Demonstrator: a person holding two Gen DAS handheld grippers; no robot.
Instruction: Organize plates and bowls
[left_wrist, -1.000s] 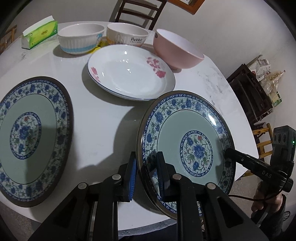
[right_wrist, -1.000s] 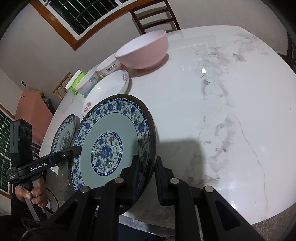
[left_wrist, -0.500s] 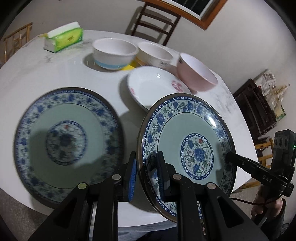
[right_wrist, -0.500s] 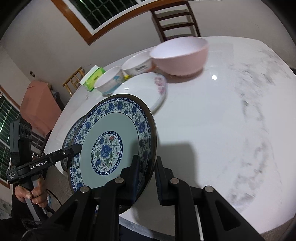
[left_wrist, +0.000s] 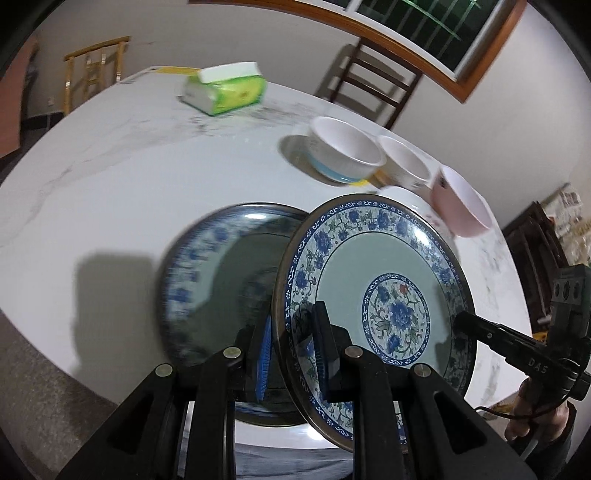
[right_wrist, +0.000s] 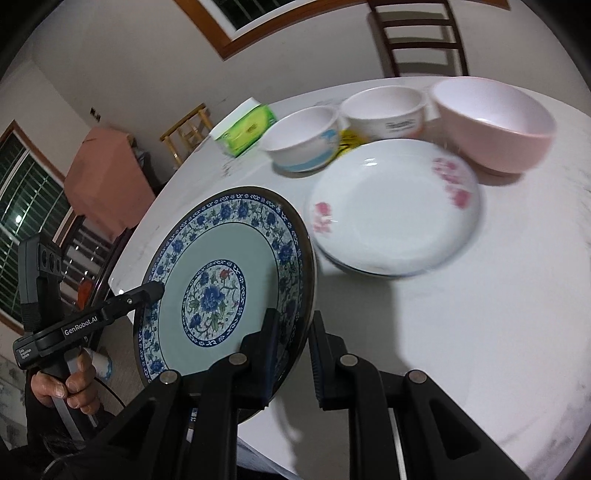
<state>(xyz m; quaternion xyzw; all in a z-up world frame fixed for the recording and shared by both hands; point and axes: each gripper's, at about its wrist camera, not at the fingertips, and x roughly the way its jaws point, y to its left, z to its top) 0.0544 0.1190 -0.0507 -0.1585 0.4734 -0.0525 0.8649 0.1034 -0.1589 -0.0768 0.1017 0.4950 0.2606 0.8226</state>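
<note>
A blue-flowered plate (left_wrist: 376, 295) (right_wrist: 225, 284) hangs tilted above the table, held by opposite rims. My left gripper (left_wrist: 291, 317) is shut on its left rim, and my right gripper (right_wrist: 295, 315) is shut on its right rim. Each gripper's tip shows at the far rim in the other view. A second, matching blue plate (left_wrist: 207, 280) lies flat on the table, partly under the held one. Behind it are a white plate with pink flowers (right_wrist: 395, 221), a blue-banded white bowl (left_wrist: 343, 155), a lettered white bowl (right_wrist: 384, 110) and a pink bowl (right_wrist: 495, 122).
A green tissue pack (left_wrist: 225, 90) lies at the far side of the round marble table (left_wrist: 110, 177). A dark chair (left_wrist: 373, 85) and a yellow chair (left_wrist: 94, 70) stand beyond it. A person's hand (right_wrist: 66, 387) grips the left handle near the table edge.
Both grippers have carried the held plate leftward across the table, from beside the flowered white plate to over the second blue plate. The grip on both rims is unchanged.
</note>
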